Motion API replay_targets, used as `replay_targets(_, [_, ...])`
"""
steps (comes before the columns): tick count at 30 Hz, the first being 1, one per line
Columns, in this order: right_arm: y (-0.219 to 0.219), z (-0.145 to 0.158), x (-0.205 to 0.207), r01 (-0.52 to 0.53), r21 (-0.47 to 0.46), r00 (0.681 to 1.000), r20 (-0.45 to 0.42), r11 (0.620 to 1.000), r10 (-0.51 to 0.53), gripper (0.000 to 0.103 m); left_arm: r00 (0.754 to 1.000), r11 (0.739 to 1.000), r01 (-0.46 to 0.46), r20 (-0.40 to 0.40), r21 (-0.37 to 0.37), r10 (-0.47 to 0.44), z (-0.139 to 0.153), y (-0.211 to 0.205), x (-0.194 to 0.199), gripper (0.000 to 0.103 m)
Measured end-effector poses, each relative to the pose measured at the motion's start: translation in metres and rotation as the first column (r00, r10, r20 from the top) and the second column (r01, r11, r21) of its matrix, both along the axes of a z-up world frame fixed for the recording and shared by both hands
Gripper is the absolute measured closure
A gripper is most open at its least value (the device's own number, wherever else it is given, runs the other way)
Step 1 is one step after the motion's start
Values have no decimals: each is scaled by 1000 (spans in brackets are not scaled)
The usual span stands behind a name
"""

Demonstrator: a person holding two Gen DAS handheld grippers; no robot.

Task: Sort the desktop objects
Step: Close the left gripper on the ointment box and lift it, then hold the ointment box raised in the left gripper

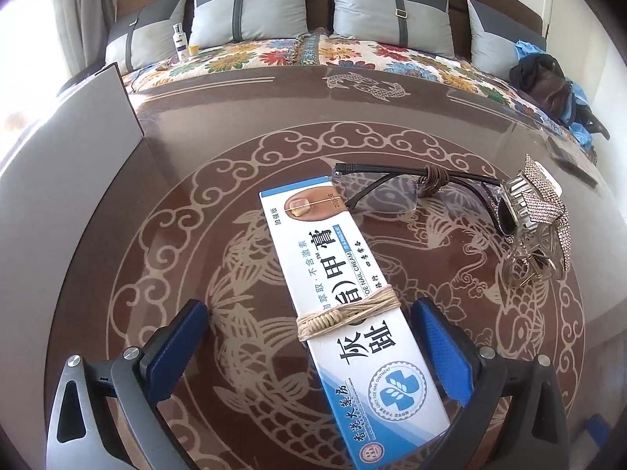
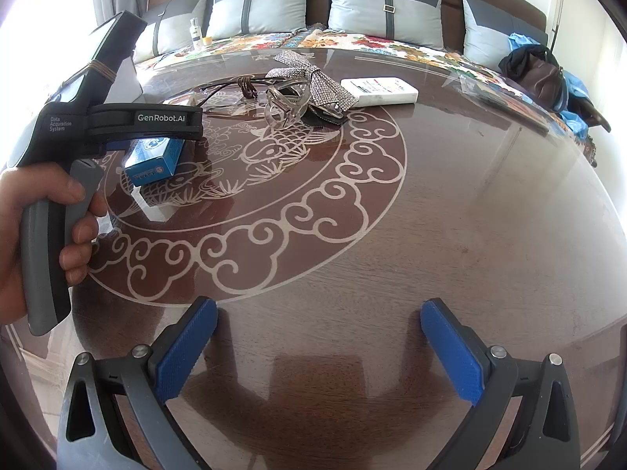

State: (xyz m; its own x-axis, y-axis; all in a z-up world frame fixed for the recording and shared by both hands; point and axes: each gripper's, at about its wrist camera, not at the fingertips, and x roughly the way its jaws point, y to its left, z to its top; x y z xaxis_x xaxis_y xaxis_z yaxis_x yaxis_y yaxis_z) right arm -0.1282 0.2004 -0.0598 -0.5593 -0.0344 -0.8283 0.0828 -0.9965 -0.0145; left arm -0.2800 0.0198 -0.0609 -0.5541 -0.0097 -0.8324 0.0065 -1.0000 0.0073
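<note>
A long white-and-blue nail cream box [image 1: 345,274] lies on the patterned glass tabletop [image 1: 196,203], with a loop of beige twine [image 1: 345,313] resting across it. My left gripper [image 1: 309,313] is open, one blue finger on each side of the box's near half, not pressing it. Beyond the box lie clear glasses [image 1: 392,192] with a brown cord ring [image 1: 433,180], a rhinestone bow clip [image 1: 540,196] and a clear claw clip [image 1: 525,266]. My right gripper [image 2: 319,313] is open over bare table, well short of the claw clip [image 2: 284,105] and the box [image 2: 153,160].
A hand [image 2: 23,227] holds the left gripper's handle at the left of the right wrist view. A white flat box [image 2: 380,90] lies beyond the clips. A grey upright panel [image 1: 98,117] stands at the table's left. Behind are a sofa with cushions [image 1: 250,8], a small bottle [image 1: 179,41] and a dark bag [image 1: 548,86].
</note>
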Motion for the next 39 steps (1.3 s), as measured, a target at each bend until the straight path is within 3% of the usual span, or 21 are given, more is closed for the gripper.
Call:
replay_targets(2, [0,0,0,0,0,1000,0,1000,0,0,1000,1000,3,-5,-3,-3,1,-1,4,1])
replay_targets(3, [0,0,0,0,0,1000,0,1000,0,0,1000,1000,10,-21,-4,-10,2,-2,8,14])
replay_targets(4, [0,0,0,0,0,1000,0,1000,0,0,999,1000,26,-39,-4,-27,4,-3,13,21])
replay_targets(6, [0,0,0,0,0,1000,0,1000,0,0,995,997,77,-57,-8,-77,8,-2,22,57])
replay_targets(13, [0,0,0,0,0,1000,0,1000,0,0,990,991,136,-45,-15,-137,11,-28,71,58])
replay_targets(20, [0,0,0,0,1,1000,-1,1000,0,0,988,990,139,-74,-2,-139,9,-66,119,58])
replay_targets(24, [0,-1,3,1,0,1000,-4,1000,-1,0,988,991,130,-85,-8,-130,8,-69,124,52])
replay_targets(25, [0,-1,4,2,1,1000,-5,1000,-2,0,990,993,113,-82,-18,-114,7,-70,123,47])
replay_targets(27, [0,-1,4,3,1,1000,-7,1000,-3,0,996,998,54,-68,-19,-56,5,-77,121,18])
replay_targets(28, [0,-1,5,4,1,1000,-7,1000,-4,0,998,1000,27,-52,12,-27,3,-83,120,15])
replay_targets(32, [1,-1,5,4,0,1000,-7,1000,-4,0,999,1000,20,-49,-18,-21,0,-80,120,7])
replay_targets(39, [0,0,5,3,0,1000,-8,1000,-3,0,999,1000,-11,-33,-6,11,-2,-86,119,0])
